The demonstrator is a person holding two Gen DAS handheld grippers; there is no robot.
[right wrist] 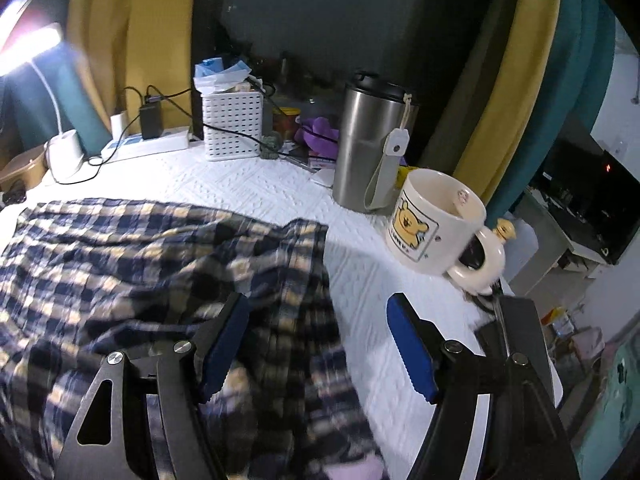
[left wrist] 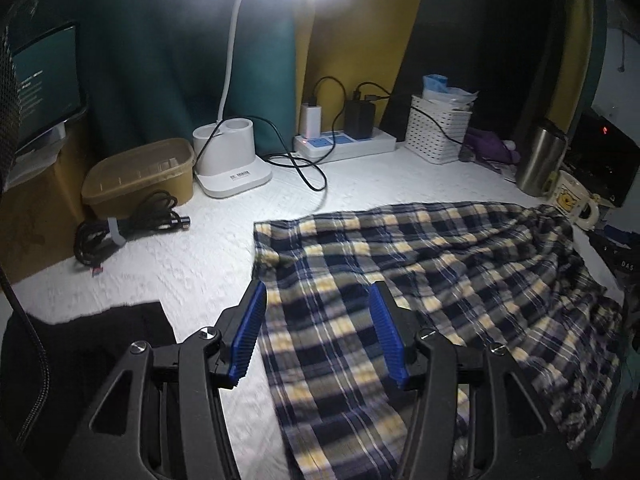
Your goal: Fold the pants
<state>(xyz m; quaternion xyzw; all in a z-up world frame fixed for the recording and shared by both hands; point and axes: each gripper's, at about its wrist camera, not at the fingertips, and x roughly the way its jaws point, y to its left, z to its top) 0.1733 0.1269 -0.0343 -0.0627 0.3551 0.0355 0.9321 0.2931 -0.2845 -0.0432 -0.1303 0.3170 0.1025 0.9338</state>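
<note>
Plaid pants (left wrist: 420, 260) in navy, yellow and white lie spread on the white textured table cover (left wrist: 192, 264). My left gripper (left wrist: 318, 286) hovers over their left edge, open, its blue pads apart and pressing on nothing. In the right wrist view the pants (right wrist: 120, 248) lie rumpled, with a hem running along their right side. My right gripper (right wrist: 316, 298) is open above that hem: its left finger (right wrist: 224, 340) is over the cloth, its right finger (right wrist: 412, 348) over bare table cover. The cloth is blurred near both grippers.
A bear mug (right wrist: 432, 224) and a steel tumbler (right wrist: 372, 140) stand close to the pants' far right corner, near the table edge. At the back are a white basket (left wrist: 438, 128), power strip (left wrist: 344, 144), lamp base (left wrist: 230, 160), brown tub (left wrist: 140, 176) and cable bundle (left wrist: 120, 228). Black cloth (left wrist: 100, 340) lies at the lower left.
</note>
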